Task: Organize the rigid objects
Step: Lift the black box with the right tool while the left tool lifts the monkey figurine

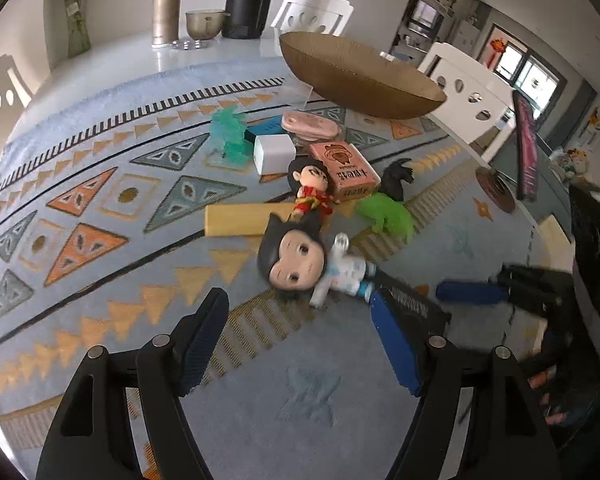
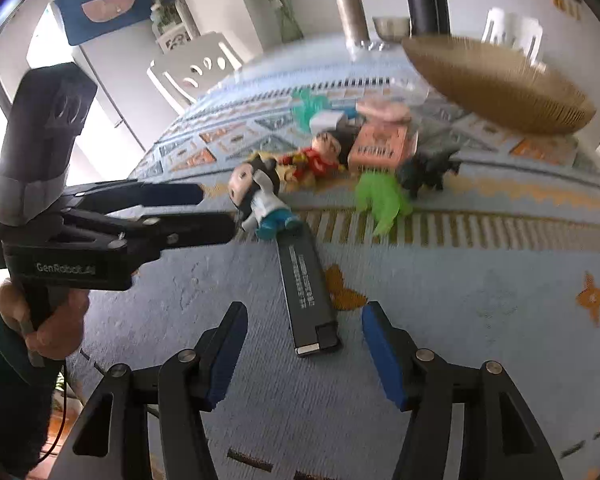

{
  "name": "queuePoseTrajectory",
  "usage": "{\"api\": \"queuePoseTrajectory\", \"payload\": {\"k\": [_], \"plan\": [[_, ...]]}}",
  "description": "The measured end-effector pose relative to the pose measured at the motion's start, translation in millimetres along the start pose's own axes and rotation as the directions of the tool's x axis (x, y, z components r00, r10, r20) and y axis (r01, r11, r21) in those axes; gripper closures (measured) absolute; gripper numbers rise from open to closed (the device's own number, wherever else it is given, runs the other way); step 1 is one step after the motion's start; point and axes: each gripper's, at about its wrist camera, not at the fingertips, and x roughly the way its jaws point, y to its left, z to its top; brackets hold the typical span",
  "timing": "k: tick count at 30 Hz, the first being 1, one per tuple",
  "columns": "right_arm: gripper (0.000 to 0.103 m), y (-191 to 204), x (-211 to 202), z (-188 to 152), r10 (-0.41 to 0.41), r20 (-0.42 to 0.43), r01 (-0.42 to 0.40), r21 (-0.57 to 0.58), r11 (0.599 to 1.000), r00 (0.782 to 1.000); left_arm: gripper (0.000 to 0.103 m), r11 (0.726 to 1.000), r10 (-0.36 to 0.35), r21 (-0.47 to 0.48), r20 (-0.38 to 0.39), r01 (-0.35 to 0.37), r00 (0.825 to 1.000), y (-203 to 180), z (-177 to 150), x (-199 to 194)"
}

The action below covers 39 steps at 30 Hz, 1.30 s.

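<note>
A pile of small objects lies on the patterned blue cloth: a big-headed doll in white (image 1: 300,264) (image 2: 260,196), a red-clad doll (image 1: 312,188) (image 2: 320,156), an orange box (image 1: 346,168) (image 2: 380,144), a green dinosaur (image 1: 388,216) (image 2: 380,200), a black dinosaur (image 1: 398,178) (image 2: 428,172), a wooden block (image 1: 240,220) and a black flat bar (image 2: 308,300). My left gripper (image 1: 300,336) is open, just short of the big-headed doll; it also shows in the right wrist view (image 2: 216,212). My right gripper (image 2: 304,356) is open around the near end of the black bar.
A woven brown bowl (image 1: 360,76) (image 2: 496,84) stands raised behind the pile. A teal figure (image 1: 232,136), a white box (image 1: 274,152) and a pink case (image 1: 310,126) lie near it. A flask (image 1: 166,12), a metal bowl (image 1: 205,24) and white chairs are farther back.
</note>
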Motion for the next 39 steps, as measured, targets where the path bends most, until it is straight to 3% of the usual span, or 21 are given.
{"api": "queuePoseTrajectory", "payload": {"k": [4,7,9,15,20,24,27,29,30,33,34,35,36,37,39], "plan": [[0.045,13,8,2,-0.077,0.024,0.078,-0.068,0.995,0.997,0.030,1.000,-0.006,-0.021,-0.038,0.005,0.999,-10,8,18],[0.063,32,15,0,-0.188,0.048,0.194,-0.169,0.966,0.981,0.030,0.999,0.015,-0.043,-0.043,-0.017,0.999,-15,11,26],[0.077,35,13,-2,-0.170,0.052,0.177,-0.195,0.965,0.984,0.030,0.998,0.037,-0.042,-0.034,-0.038,0.999,-17,9,26],[0.078,23,4,-7,-0.158,0.051,0.165,-0.181,0.970,0.986,0.032,0.997,0.072,-0.011,-0.008,-0.072,0.997,-3,-4,4],[0.078,2,-10,-16,-0.167,0.044,0.172,-0.141,0.975,0.985,0.032,0.987,0.161,-0.024,-0.011,-0.161,0.987,31,-19,-23],[0.078,-1,-9,-14,-0.147,0.043,0.151,-0.125,0.981,0.988,0.032,0.994,0.070,-0.084,-0.028,-0.072,0.997,43,-24,-29],[0.078,-1,-8,-14,-0.135,0.040,0.139,-0.116,0.984,0.990,0.031,0.999,0.031,-0.039,-0.031,-0.032,0.999,23,-20,-19],[0.069,-3,-7,-10,-0.103,0.030,0.106,-0.100,0.989,0.994,0.031,0.999,0.040,-0.027,-0.035,-0.041,0.999,13,-11,-7],[0.058,-3,-6,-9,-0.086,0.024,0.088,-0.095,0.992,0.996,0.031,0.999,0.038,-0.035,-0.042,-0.040,0.998,10,-4,2],[0.051,1,-1,-3,-0.074,0.021,0.076,-0.102,0.992,0.997,0.034,0.996,0.058,-0.061,-0.042,-0.060,0.997,9,9,21],[0.051,4,2,-1,-0.091,0.023,0.093,-0.116,0.989,0.996,0.045,0.996,0.069,-0.056,-0.036,-0.071,0.997,9,11,22],[0.061,8,4,0,-0.120,0.027,0.123,-0.131,0.984,0.992,0.053,0.995,0.087,-0.051,-0.035,-0.089,0.996,8,12,23],[0.074,12,6,0,-0.155,0.036,0.159,-0.147,0.976,0.987,0.053,0.994,0.097,-0.050,-0.036,-0.099,0.995,7,11,22],[0.079,16,7,0,-0.183,0.046,0.188,-0.170,0.967,0.982,0.053,0.994,0.099,-0.053,-0.029,-0.101,0.995,7,10,20],[0.079,20,6,-2,-0.136,0.048,0.143,-0.177,0.974,0.989,0.053,0.992,0.120,-0.047,-0.008,-0.120,0.993,5,7,15]]}}
